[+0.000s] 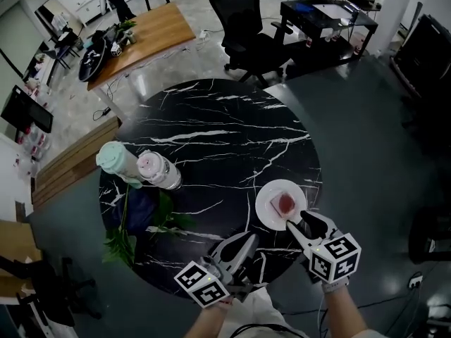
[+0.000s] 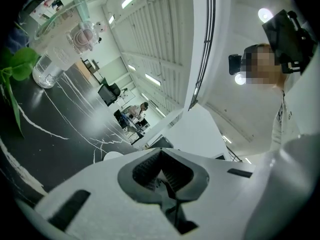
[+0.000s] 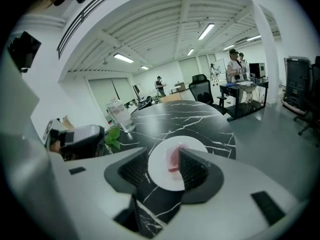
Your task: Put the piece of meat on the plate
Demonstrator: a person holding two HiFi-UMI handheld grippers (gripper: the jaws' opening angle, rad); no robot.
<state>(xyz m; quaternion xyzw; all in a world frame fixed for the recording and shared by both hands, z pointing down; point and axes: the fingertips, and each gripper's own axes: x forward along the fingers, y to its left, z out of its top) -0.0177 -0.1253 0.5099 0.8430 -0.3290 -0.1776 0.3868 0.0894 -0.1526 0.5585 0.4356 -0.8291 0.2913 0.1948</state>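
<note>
Looks done: meat [image 1: 285, 203] lies on plate [image 1: 264, 215], near-right on table [image 1: 211, 125]. R gripper [image 1: 299, 224] sits just near of it, jaws wide, empty — best to back off w/o nudging the rim. L gripper [image 1: 246, 240]: jaws together, nothing held. Two jars [image 1: 137, 166] and leaves [image 1: 127, 241] at left — well apart, no obstacle.

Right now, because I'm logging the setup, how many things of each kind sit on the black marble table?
Plate: 1
Piece of meat: 1
Clear lidded containers: 2
Leafy green bunch: 1
Dark blue item under the leaves, too dim to identify: 1
Total: 6
</note>
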